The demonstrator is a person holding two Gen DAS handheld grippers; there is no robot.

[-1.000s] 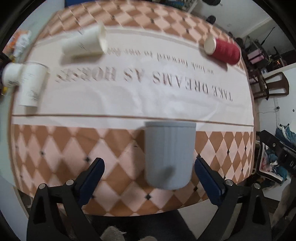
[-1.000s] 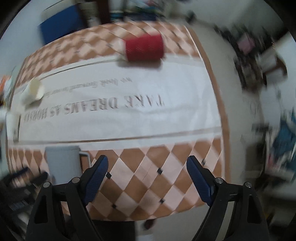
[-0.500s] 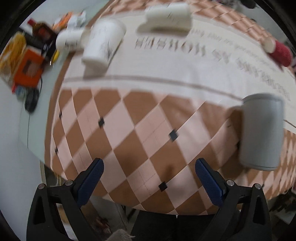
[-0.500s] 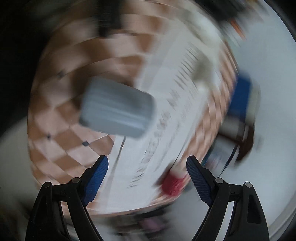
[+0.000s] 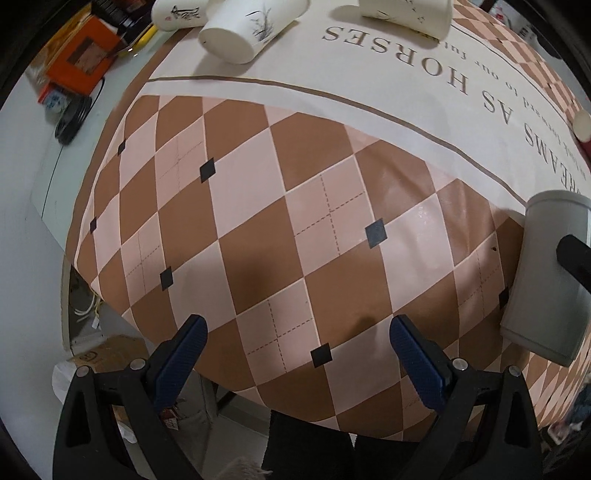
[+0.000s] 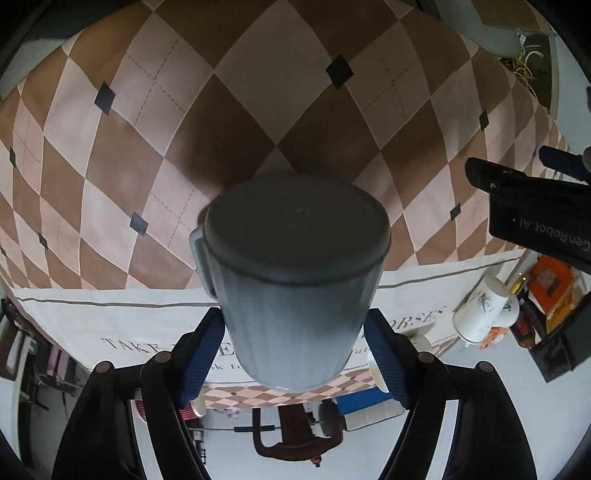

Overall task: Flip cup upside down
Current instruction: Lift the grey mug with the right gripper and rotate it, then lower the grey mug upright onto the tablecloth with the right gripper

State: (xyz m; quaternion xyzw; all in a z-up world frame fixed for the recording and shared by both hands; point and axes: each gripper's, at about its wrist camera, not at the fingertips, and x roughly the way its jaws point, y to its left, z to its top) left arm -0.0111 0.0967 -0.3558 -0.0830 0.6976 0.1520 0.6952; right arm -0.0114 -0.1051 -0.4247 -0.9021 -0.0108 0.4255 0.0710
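Note:
The grey ribbed cup [image 6: 295, 280] with a side handle fills the middle of the right wrist view, which looks at the table inverted. My right gripper [image 6: 295, 347] has its blue pads against both sides of the cup. The cup also shows at the right edge of the left wrist view [image 5: 550, 280], with a black finger of the right gripper across it. My left gripper [image 5: 295, 354] is open and empty over the checkered tablecloth near the table's front edge. It shows in the right wrist view [image 6: 535, 206] as a black body at the right.
Three white paper cups [image 5: 251, 26] lie on their sides at the far end of the tablecloth [image 5: 258, 221]. A red cup [image 5: 583, 125] lies at the right edge. An orange box [image 5: 81, 59] and clutter sit beyond the table's left side.
My left gripper has swung left, away from the grey cup. My right gripper has rotated over, come to the cup and closed on its sides.

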